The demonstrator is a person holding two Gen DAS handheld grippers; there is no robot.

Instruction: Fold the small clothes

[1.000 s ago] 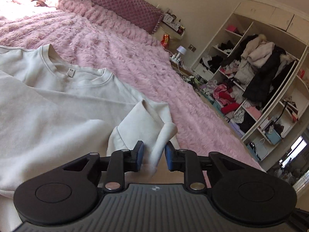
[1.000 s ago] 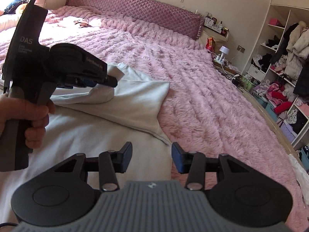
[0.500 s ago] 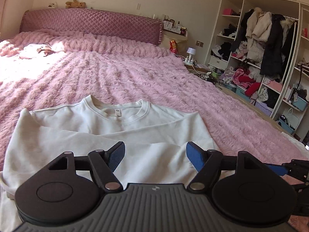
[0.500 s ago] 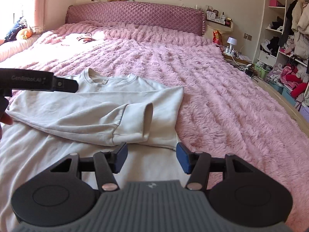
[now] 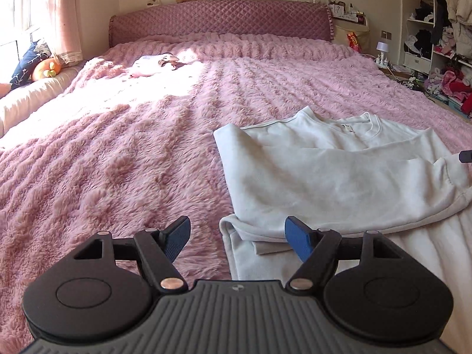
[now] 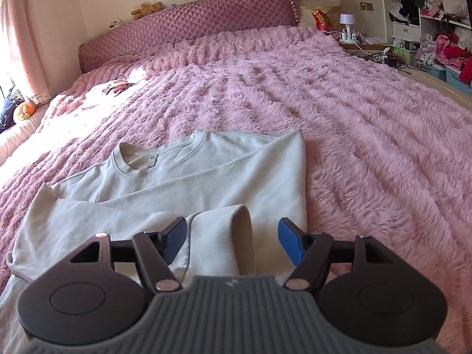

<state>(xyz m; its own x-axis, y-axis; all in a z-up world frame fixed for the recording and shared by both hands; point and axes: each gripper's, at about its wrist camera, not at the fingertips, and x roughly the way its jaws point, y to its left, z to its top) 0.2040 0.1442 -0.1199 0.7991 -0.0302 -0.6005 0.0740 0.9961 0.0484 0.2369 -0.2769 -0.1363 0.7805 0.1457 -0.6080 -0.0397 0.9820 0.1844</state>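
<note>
A white sweatshirt (image 5: 324,177) lies collar-away on the pink bed, one sleeve folded across its chest. My left gripper (image 5: 237,236) is open and hovers over the garment's near left edge, where a fold of cloth (image 5: 250,233) lies below the gap untouched. In the right wrist view the same sweatshirt (image 6: 177,183) fills the middle. The folded sleeve's cuff (image 6: 218,236) stands up between the pads of my right gripper (image 6: 233,237). Those jaws are opening and neither pad presses the cuff.
A fluffy pink blanket (image 5: 118,162) covers the whole bed up to a quilted headboard (image 5: 218,17). A small garment (image 5: 153,63) lies near the pillows. Cushions (image 5: 38,65) sit at the left by the window. Cluttered shelves (image 5: 442,29) and a bedside lamp (image 6: 346,20) stand to the right.
The left gripper let go of the sleeve cuff, opened wide and swung left to the sweatshirt's left edge. The right gripper moved over the folded sleeve and its jaws widened.
</note>
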